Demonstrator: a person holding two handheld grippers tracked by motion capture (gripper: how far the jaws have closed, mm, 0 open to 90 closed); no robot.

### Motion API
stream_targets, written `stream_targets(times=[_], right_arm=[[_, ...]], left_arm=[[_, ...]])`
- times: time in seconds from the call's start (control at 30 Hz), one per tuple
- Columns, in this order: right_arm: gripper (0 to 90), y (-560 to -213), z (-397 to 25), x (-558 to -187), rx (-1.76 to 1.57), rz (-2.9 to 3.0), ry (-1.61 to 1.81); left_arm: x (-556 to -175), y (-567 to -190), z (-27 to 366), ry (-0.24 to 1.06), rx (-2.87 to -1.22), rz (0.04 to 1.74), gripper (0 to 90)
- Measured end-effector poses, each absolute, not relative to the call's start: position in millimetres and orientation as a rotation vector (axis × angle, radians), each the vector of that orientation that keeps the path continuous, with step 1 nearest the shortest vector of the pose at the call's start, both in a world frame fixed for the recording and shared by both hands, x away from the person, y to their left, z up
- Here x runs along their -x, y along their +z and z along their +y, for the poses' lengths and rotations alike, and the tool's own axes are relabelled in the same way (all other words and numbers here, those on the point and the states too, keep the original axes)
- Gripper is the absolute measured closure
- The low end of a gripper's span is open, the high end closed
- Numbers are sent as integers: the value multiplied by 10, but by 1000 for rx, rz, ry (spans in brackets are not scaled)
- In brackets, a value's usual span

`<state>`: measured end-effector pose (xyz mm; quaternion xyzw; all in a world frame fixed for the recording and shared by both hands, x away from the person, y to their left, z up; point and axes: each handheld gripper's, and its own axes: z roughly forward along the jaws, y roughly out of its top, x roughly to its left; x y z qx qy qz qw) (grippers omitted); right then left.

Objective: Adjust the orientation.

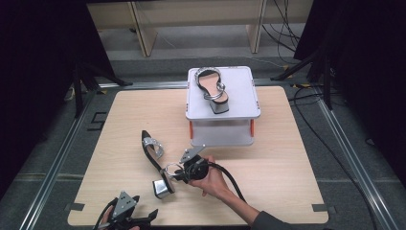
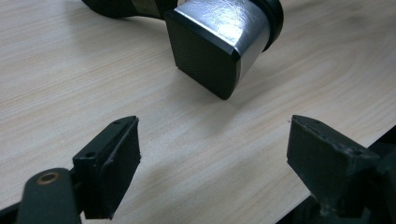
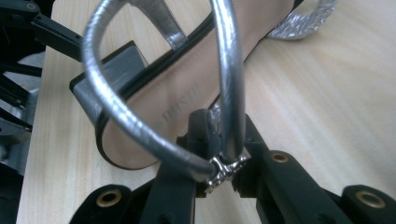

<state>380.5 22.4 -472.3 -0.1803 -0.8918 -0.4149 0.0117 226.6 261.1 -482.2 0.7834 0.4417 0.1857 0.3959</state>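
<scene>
One sandal (image 1: 213, 91) sits atop white stand (image 1: 242, 96); 2nd sandal (image 1: 155, 160) lies on table (image 1: 277, 163), front-left of stand. Your right hand-held gripper (image 1: 178, 173) pinches its ankle strap (image 3: 229, 93); left hand-held gripper (image 2: 212, 158) spread, idle. Est. half done: lift pending.

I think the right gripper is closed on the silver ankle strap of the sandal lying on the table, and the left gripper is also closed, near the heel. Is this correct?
One detail is wrong: the left gripper is open, not closed. The left gripper view shows its jaws standing wide apart, short of the heel. The rest holds: the right gripper is closed on the silver ankle strap of the sandal on the table.
</scene>
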Motion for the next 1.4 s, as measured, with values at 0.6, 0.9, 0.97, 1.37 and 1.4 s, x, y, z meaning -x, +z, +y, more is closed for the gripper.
stream_targets(times=[0.6,0.9,0.97,1.37,1.4], right_arm=[[818,-4209,-295,-3642,512,-2849,-1332],[811,-4211,-619,-3556,506,-2882,-1284],[791,-4227,-624,-3521,476,-2902,-1273],[444,-3947,-881,-3347,618,-2844,-1231],[424,-3891,-874,-3358,642,-2824,-1250]], left_arm=[[-2227,-4812,2674,498,-1968,1139,175],[-2232,-4811,2682,499,-1974,1132,176],[-2231,-4809,2689,501,-1978,1122,176],[-2226,-4816,2690,495,-1970,1142,177],[-2232,-4817,2694,496,-1977,1124,177]])
